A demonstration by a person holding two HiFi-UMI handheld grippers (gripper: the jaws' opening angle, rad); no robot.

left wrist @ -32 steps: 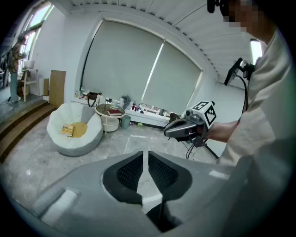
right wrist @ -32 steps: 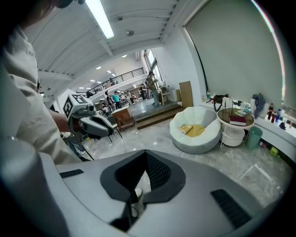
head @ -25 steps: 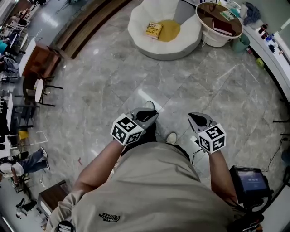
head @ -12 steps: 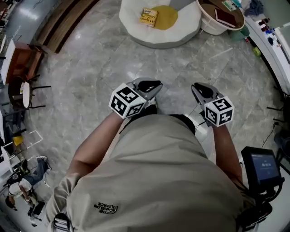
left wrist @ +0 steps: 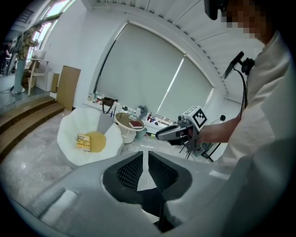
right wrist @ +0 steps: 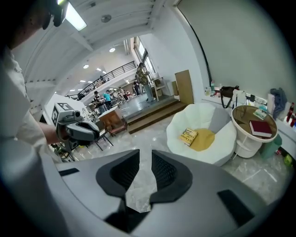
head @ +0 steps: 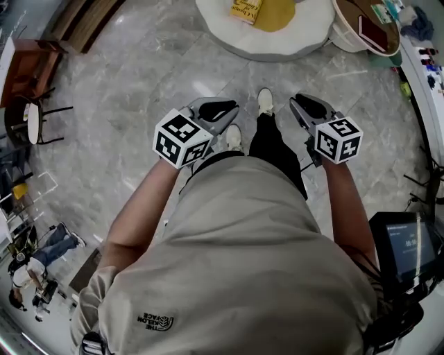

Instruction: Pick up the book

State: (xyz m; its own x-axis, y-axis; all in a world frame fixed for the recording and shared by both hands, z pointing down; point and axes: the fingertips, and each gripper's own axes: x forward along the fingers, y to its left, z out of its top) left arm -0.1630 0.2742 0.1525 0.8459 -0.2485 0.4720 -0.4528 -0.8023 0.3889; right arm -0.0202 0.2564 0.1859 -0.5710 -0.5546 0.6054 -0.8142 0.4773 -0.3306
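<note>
A yellow book [head: 246, 10] [left wrist: 83, 142] [right wrist: 188, 136] lies beside a yellow cushion [head: 277, 12] on a white petal-shaped chair [head: 263, 47], at the top edge of the head view. A dark red book [head: 372, 33] [right wrist: 260, 128] rests on the round side table [head: 347, 38] to the chair's right. My left gripper [head: 234, 109] [left wrist: 145, 152] is held over the floor, far short of the chair, its jaws a narrow slit apart and empty. My right gripper [head: 298, 104] [right wrist: 145, 152] is level with it, jaws opening, only floor between them.
The person's shoes [head: 264, 101] step on grey marble floor [head: 139, 83] between the grippers. Wooden steps [head: 76, 17] and a brown desk with chairs [head: 24, 69] are at the left. A counter with bottles [head: 424, 62] runs along the right. A screen [head: 409, 246] hangs at the person's right side.
The person has walked toward the chair. Chair and side table slid to the top edge of the head view. Both grippers moved forward with the body.
</note>
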